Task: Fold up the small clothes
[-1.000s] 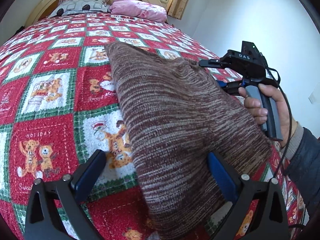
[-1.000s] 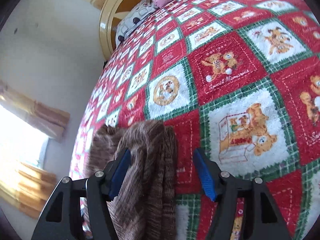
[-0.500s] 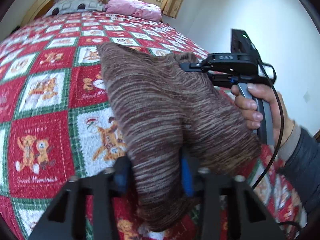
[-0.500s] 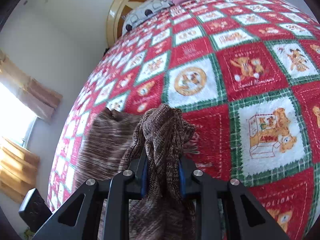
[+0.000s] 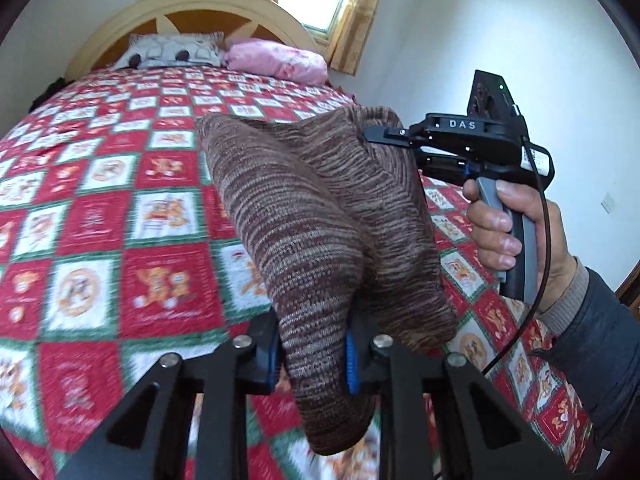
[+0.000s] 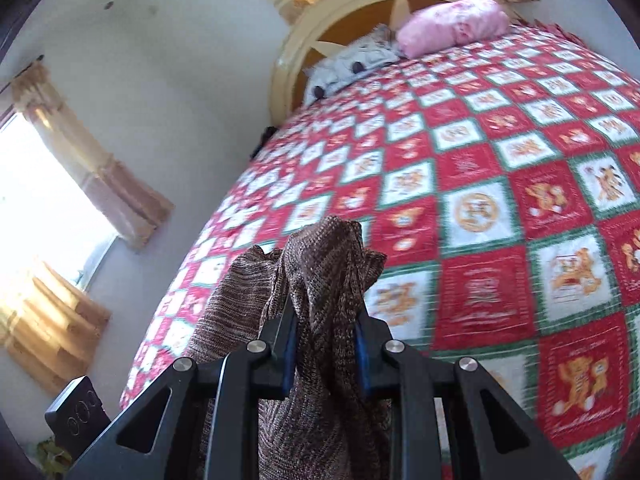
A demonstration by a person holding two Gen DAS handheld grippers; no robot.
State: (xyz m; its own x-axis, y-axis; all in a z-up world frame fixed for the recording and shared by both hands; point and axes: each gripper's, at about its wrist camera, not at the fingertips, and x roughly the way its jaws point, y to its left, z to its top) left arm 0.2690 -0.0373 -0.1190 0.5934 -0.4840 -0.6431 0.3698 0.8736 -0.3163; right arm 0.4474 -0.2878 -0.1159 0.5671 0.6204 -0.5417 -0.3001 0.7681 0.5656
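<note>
Knitted brown garment [image 5: 320,216], a melange piece that may be a small sweater or a hat (I cannot tell which), hangs in the air above the bed's patchwork quilt [image 5: 96,216], carried between the two grippers. It looks soft, thick and light; it bends and sags freely, so I judge that it will not keep any shape alone and will drape down from each held point. The knit is rough and should not slip easily, but it can stretch if it is pulled too hard. Best places to hold are the edges or corners, with several layers pinched together. The left gripper [image 5: 310,350] has just been closing and now clamps a thick fold of the garment's near end, the blue pads pressing on both sides. The right gripper [image 6: 326,344] has also just been closing and grips a bunched part of the cloth, which rises above its fingers [image 6: 362,346] and falls below them. In the left view, the right gripper bites the far upper edge, and a hand [image 5: 516,232] holds its handle.
</note>
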